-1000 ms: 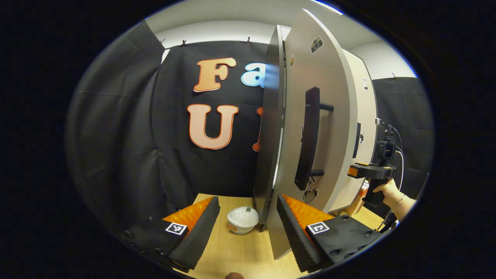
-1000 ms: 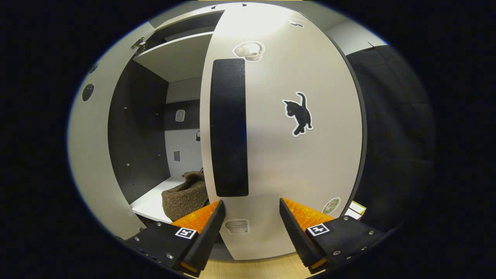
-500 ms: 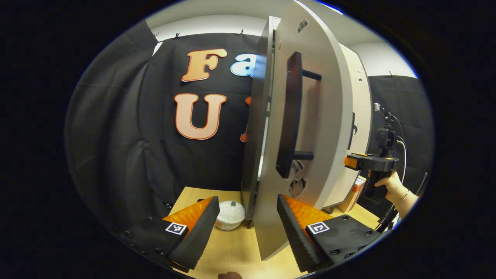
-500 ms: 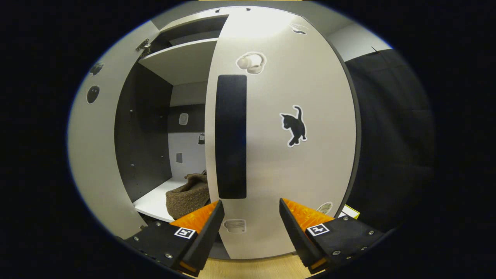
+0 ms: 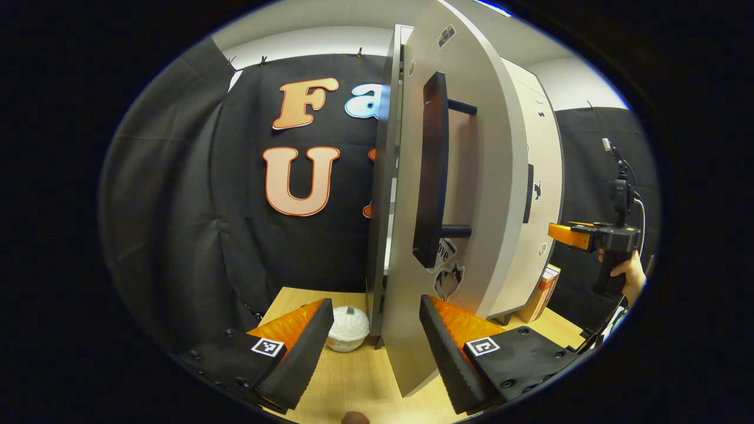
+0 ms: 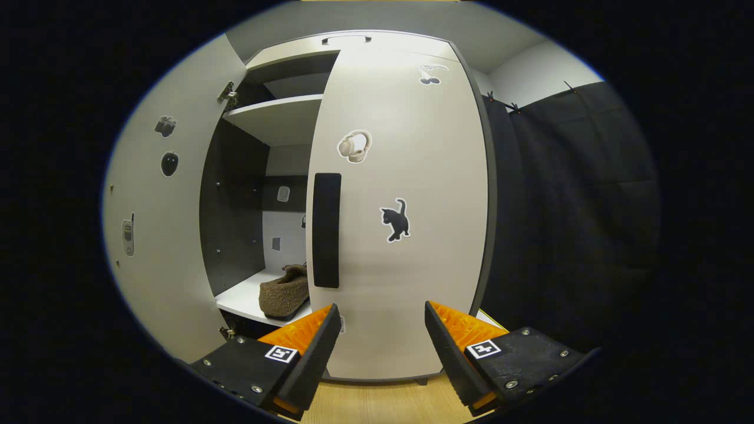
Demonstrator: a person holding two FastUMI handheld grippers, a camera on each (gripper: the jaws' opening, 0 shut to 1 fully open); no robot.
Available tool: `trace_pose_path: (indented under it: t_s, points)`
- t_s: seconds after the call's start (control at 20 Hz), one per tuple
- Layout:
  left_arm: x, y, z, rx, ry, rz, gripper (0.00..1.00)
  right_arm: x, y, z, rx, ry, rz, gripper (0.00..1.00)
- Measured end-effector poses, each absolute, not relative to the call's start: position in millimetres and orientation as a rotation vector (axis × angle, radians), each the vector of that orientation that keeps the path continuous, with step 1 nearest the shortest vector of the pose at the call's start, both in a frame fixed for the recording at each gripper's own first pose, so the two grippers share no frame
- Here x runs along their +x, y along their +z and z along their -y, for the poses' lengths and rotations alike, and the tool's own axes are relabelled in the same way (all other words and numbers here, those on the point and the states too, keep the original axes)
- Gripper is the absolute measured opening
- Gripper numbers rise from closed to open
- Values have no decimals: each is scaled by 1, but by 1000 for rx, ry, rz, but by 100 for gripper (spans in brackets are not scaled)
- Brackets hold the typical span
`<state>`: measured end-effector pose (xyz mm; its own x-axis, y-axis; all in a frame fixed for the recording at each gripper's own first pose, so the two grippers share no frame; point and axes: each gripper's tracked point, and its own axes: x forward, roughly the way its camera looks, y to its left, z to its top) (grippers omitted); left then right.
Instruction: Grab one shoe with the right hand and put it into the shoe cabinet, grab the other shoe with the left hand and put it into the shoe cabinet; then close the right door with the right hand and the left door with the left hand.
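With my left gripper (image 5: 375, 347) held low over the wooden surface (image 5: 359, 383), its jaws stand open and hold nothing, and the bottom edge of the left door (image 5: 465, 194) comes down between them, nearer the right-hand jaw than the left-hand one; I cannot tell whether that jaw touches the panel. This door stands ajar and edge-on to me, its long dark handle (image 5: 429, 176) rising above the jaws, stickers showing low on its face. A small white bowl-like container (image 5: 349, 321) sits on the surface just beyond my left-hand jaw, beside the foot of the shoe cabinet (image 5: 380, 194). Farther off on the right I see my right gripper (image 5: 574, 234), held by a hand (image 5: 630, 277), well apart from the cabinet front. From my right gripper (image 6: 380, 347) the jaws are likewise spread wide and empty, pointed at the lower part of the right door (image 6: 406, 206), which lies flat against the cabinet front, with its dark handle (image 6: 326, 229) above my left-hand jaw and a black cat sticker (image 6: 396, 219) near its middle. Through the opening left of that door, a brown fuzzy shoe (image 6: 284, 291) rests on the white shelf (image 6: 241, 299) inside the cabinet, up and to the left of my jaws and clear of them.
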<state>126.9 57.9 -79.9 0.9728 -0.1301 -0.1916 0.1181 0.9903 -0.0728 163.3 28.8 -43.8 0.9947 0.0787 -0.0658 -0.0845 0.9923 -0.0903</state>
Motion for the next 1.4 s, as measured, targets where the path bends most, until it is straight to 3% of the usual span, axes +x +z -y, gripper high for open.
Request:
trace_pose_path:
  t_s: [0.35, 0.4, 0.5, 0.85, 1.4]
  points:
    - [129, -79, -6, -60, -193, -198, 94, 131, -26, -12, -81, 103, -40, 89]
    - [132, -79, 0, -54, -199, -196, 99, 127, -25, -8, -79, 99, -38, 89]
    - [136, -79, 9, -49, -203, -195, 94, 120, -23, 0, -72, 91, -35, 89]
    - [153, -80, 35, -75, -237, -195, 94, 107, -16, 32, -63, 48, -24, 89]
    - [215, -83, 75, -42, -225, -165, 99, 106, -21, 66, -57, -8, -29, 89]
